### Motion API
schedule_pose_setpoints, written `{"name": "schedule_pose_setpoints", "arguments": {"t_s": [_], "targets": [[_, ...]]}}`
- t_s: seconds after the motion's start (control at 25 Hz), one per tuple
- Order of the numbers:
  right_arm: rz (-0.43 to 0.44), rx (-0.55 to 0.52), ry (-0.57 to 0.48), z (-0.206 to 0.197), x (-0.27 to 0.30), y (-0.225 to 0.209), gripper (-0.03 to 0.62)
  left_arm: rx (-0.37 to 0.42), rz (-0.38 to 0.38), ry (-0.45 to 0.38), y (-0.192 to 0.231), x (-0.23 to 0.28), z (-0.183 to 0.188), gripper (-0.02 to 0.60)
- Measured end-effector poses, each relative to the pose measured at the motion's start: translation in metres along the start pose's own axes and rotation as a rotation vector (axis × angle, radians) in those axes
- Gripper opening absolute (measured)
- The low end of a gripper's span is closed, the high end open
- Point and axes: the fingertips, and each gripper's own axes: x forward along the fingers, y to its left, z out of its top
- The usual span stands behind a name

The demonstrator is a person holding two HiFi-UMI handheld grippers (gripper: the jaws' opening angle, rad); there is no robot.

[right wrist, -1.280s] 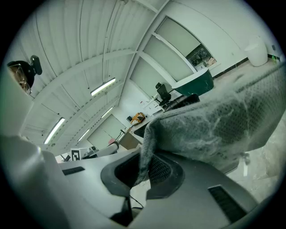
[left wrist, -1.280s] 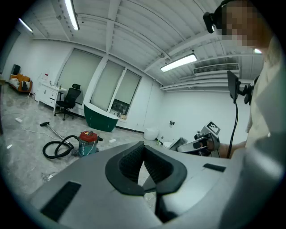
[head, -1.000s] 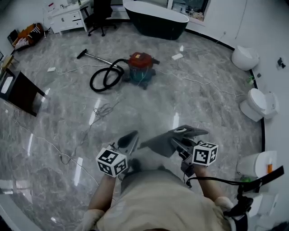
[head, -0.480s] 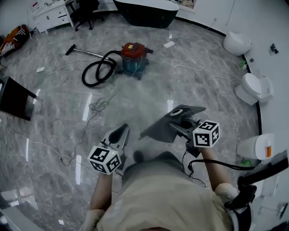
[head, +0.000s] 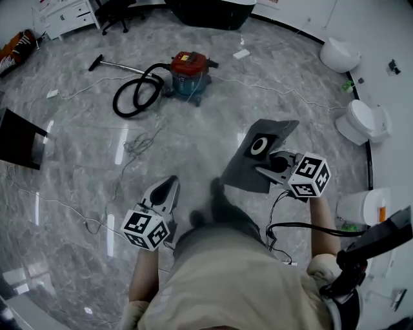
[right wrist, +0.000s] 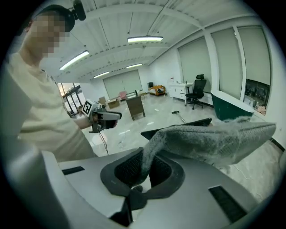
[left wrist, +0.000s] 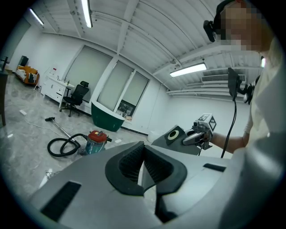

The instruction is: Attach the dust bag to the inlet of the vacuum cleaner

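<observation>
Head view: right hand-held gripper (head: 263, 169) clamps dust bag (head: 279, 133), left hand-held gripper (head: 168, 185) closed empty; I'd square its collar to vacuum cleaner (head: 190, 71) at 12 o'clock.

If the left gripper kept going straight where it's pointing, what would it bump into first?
Probably only bare floor: the left gripper aims slightly downward between the vacuum cleaner and the dust bag. Depth is unclear.

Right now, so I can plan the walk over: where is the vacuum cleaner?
In the head view the vacuum cleaner stands on the floor at upper centre, with its coiled hose left of it and the dark bathtub beyond it.
</observation>
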Motion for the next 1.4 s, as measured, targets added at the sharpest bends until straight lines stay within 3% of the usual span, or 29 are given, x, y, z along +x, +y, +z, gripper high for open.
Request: {"name": "schedule_pose_setpoints", "arguments": {"t_s": [0.16,0.4,0.56,0.76,0.92,1.08,1.4], "targets": [[-0.014,-0.017,0.09,-0.015,-0.002,-0.038,0.028,0.012,0.009,0.022,0.011,0.026,0.009,-0.005],[-0.059,-0.007,0.188,-0.039,-0.002,-0.129,0.028,0.019,0.027,0.093,0.028,0.1,0.022,-0.005],[-0.064,0.04,0.195,-0.044,-0.005,-0.196,0.028,0.077,0.022,0.132,0.023,0.174,0.054,-0.005],[-0.185,0.175,0.126,-0.046,-0.008,-0.273,0.028,0.12,0.018,0.144,0.018,0.242,0.083,-0.005],[-0.219,0.172,0.102,-0.046,-0.008,-0.303,0.028,0.157,0.02,0.161,0.02,0.274,0.089,-0.005],[-0.244,0.124,0.144,-0.044,-0.007,-0.334,0.028,0.153,0.046,0.143,0.034,0.299,0.104,-0.006],[-0.26,0.096,0.228,-0.029,0.016,-0.375,0.028,0.144,0.02,0.163,0.071,0.349,0.121,-0.005]]}}
